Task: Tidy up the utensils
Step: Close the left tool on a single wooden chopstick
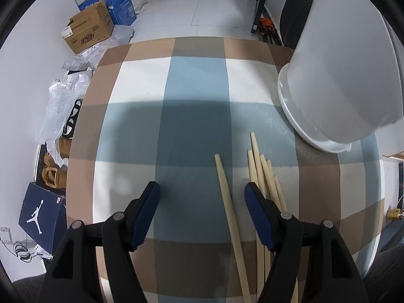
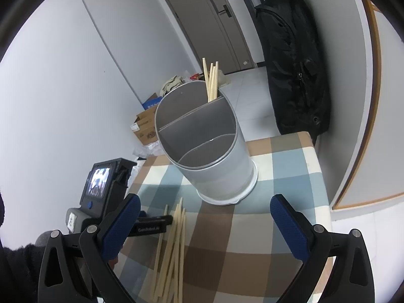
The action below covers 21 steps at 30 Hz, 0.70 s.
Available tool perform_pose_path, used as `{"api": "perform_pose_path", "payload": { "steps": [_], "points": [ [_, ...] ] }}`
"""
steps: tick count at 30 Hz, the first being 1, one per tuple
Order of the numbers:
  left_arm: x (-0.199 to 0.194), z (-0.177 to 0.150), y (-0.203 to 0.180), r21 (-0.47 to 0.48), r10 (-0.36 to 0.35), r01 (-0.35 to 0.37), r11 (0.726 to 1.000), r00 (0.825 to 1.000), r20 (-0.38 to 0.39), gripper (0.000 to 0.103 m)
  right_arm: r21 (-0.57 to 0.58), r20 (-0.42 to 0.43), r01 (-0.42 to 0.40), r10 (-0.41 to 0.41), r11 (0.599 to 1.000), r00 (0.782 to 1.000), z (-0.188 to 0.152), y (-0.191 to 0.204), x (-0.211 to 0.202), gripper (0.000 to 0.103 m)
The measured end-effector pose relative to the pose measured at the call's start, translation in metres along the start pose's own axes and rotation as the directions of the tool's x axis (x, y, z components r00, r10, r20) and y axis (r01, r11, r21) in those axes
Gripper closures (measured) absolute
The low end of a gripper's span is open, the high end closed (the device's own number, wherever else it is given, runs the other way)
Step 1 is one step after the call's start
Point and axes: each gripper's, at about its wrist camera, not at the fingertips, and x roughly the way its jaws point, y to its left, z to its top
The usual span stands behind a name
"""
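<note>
The left gripper (image 1: 202, 197) points steeply down at the surface (image 1: 192, 80), its jaws apart with nothing clamped; one loose chopstick (image 1: 228, 207) lies between them, not touched by either pad. Just beside its right-hand jaw lies a bundle of chopsticks (image 1: 262, 171), partly under that jaw. The right gripper (image 2: 205, 207) hangs over the near part of the surface, jaws wide apart and empty.

The surface wears a checked cloth in blue, tan and white. Toward its far right corner stands a grey utensil holder (image 2: 222, 166) with inner dividers; a few upright chopsticks (image 2: 211, 80) stand in its rear compartment, while the other compartments look empty.

Beyond the surface's edge the pale tiled floor (image 1: 214, 7) carries cardboard boxes (image 1: 88, 29), plastic bags (image 1: 60, 106) and a dark blue shoebox (image 1: 41, 214). A brown door (image 2: 209, 22) is closed, and a large black bag (image 2: 295, 63) hangs by the wall.
</note>
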Motion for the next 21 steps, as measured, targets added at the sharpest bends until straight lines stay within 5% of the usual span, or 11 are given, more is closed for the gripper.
{"api": "perform_pose_path", "payload": {
  "steps": [3,12,17,21],
  "points": [
    [-0.001,0.001,-0.005,0.004,0.001,-0.001,1.0,1.0,0.011,0.045,0.009,0.0,-0.007,0.007,1.0,1.0,0.001,-0.002,0.0,0.0],
    [-0.005,0.002,-0.011,0.006,-0.037,0.036,0.999,0.998,0.058,0.098,0.005,-0.006,-0.011,0.011,1.0,1.0,0.0,-0.003,-0.002,0.0],
    [-0.004,0.012,-0.008,0.019,-0.079,0.078,0.997,0.996,0.049,0.102,0.008,-0.019,0.0,0.0,1.0,1.0,-0.003,-0.005,0.001,0.0],
    [-0.017,0.016,0.003,0.006,-0.105,0.105,0.994,0.988,0.113,0.102,-0.034,-0.042,0.037,-0.038,0.999,0.998,-0.007,-0.003,0.006,0.0]
  ]
}}
